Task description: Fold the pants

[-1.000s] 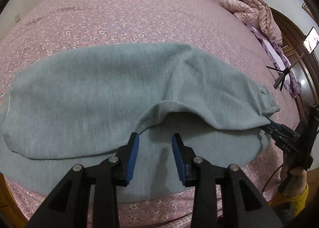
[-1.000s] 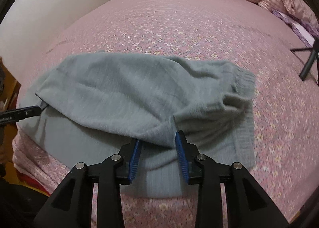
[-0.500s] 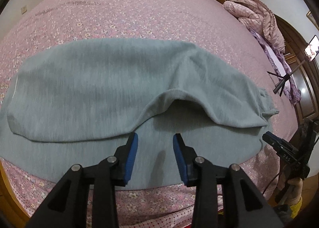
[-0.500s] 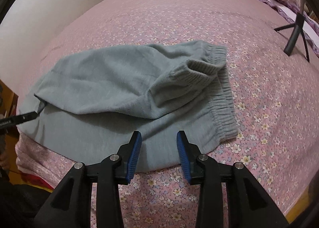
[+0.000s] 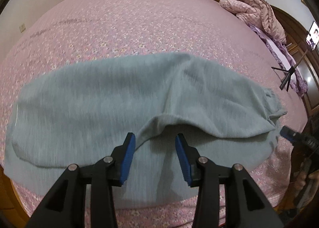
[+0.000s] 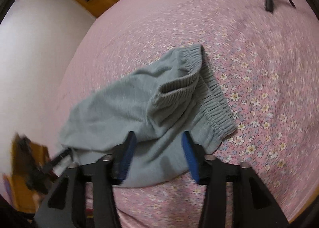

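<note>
**Grey pants lie on the bed, both tongs released**

The pants [image 5: 111, 104] lie on the pink flowered bed [image 5: 127, 19], near its front edge, folded lengthwise with one leg over the other. The upper layer bulges up in a loose arch in the middle. The left tongs [image 5: 155, 144] are spread apart above the lower layer and hold nothing. The right tongs [image 6: 158, 148] are also spread, over the cloth near the elastic waistband [image 6: 215, 100], gripping nothing. A black tripod [image 5: 287, 76] stands on the bed's far right.
</note>
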### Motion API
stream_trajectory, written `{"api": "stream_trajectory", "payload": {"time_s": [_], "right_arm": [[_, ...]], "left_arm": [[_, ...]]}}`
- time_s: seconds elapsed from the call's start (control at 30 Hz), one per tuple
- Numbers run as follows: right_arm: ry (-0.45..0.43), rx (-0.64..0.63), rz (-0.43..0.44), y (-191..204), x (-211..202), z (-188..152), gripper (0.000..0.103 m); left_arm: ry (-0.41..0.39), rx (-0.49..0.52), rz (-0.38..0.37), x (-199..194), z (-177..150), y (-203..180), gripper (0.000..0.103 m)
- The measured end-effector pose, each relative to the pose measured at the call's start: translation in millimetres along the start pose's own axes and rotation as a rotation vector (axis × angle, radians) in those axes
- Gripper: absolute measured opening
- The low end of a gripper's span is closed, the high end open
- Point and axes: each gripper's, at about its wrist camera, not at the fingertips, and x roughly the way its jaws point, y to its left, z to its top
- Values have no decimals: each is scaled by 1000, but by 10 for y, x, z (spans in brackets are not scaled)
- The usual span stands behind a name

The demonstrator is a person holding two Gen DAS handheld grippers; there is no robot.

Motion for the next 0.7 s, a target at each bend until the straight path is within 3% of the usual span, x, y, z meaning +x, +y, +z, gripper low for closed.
{"api": "stream_trajectory", "payload": {"time_s": [0.1,0.23,0.43,0.6,0.7], "right_arm": [[13,78,26,11,28,89,57],[15,103,-6,150,145,226,57],[-31,61,-143,327,246,349,57],[-31,76,-211,241,336,405,55],[-43,125,-203,103,287,435,50]], "left_arm": [[-7,25,11,55,27,-49,44],[-23,59,31,121,55,-73,44],[-48,95,36,193,96,-86,44],[-77,98,24,205,133,-57,44],[-93,91,10,205,162,-39,44]]}}
